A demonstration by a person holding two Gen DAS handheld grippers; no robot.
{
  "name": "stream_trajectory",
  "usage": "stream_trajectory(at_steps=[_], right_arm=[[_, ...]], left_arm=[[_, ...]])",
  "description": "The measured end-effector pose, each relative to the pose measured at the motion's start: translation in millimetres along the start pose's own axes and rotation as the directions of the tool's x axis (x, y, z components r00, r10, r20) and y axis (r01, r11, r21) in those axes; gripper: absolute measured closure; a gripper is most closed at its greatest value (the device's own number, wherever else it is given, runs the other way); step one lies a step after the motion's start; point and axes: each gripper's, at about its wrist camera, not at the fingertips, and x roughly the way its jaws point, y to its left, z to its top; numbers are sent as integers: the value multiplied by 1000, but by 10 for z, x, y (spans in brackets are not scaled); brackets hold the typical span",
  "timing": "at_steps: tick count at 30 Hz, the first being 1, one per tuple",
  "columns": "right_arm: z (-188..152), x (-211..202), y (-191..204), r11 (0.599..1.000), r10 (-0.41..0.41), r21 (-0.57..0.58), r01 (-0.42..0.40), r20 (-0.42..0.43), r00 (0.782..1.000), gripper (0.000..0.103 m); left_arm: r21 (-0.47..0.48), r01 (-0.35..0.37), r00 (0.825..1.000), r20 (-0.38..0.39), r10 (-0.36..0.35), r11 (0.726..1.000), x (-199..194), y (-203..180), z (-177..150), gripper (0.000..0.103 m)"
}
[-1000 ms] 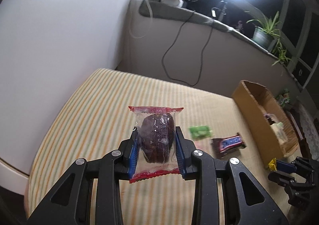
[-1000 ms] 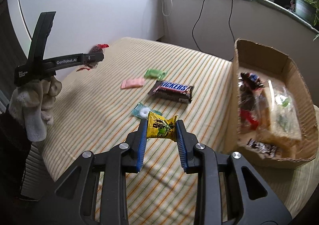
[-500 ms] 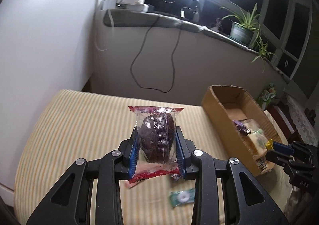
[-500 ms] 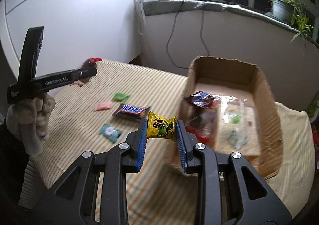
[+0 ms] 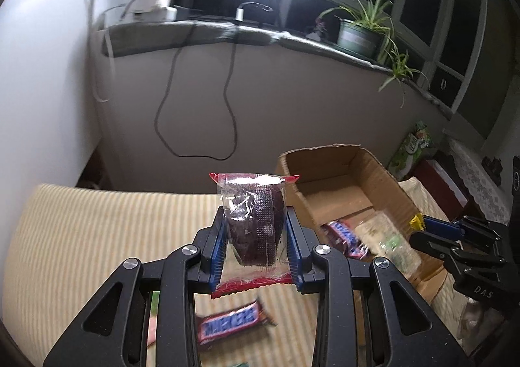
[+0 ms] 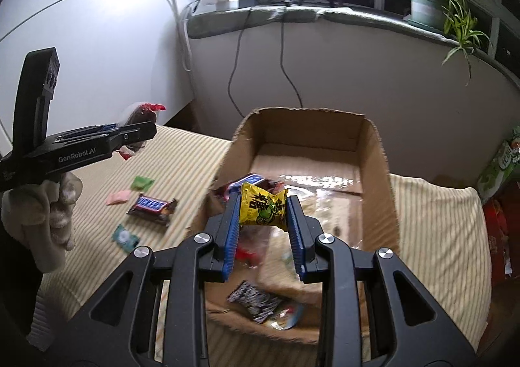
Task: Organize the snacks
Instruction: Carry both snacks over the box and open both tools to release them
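Observation:
My left gripper (image 5: 254,237) is shut on a clear red-edged packet with a dark cake (image 5: 253,224), held in the air over the striped bed left of the cardboard box (image 5: 367,172). It also shows in the right wrist view (image 6: 136,130). My right gripper (image 6: 263,221) is shut on a yellow candy packet (image 6: 262,208), held above the near half of the open box (image 6: 373,146), which holds several snacks. A Snickers bar (image 6: 152,205), a pink packet (image 6: 119,197), a green packet (image 6: 142,182) and a teal mint packet (image 6: 125,237) lie on the bed.
The bed has a yellow striped cover (image 5: 97,230). A grey ledge (image 6: 292,18) with cables, a power strip and a potted plant (image 6: 425,6) runs behind. A white wall (image 6: 97,58) stands at the left. Snack bags (image 6: 500,169) sit beyond the bed's right side.
Both grippers have swung right towards the box. My right gripper with the yellow packet moved from over the bed to above the box. My left gripper still holds the cake packet.

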Motion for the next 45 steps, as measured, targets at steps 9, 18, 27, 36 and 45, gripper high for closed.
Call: stream_trajectory(at_steps=[9, 18, 27, 36, 45], right_arm=[[100, 146, -279, 999, -28, 16, 28, -11, 1000, 74], [135, 250, -441, 999, -31, 27, 32, -23, 999, 73], [129, 294, -524, 999, -32, 34, 33, -29, 999, 73], [116, 287, -544, 999, -28, 40, 29, -29, 999, 72], [85, 280, -486, 999, -35, 26, 36, -29, 999, 51]], left_arm=[[50, 47, 998, -32, -45, 998, 351, -302, 164, 72], [106, 79, 995, -67, -72, 991, 621, -576, 265, 72], [135, 103, 992, -87, -92, 985, 742, -754, 256, 72], [147, 107, 991, -95, -94, 983, 774, -818, 251, 72], [157, 99, 993, -84, -87, 983, 756, -859, 255, 51]])
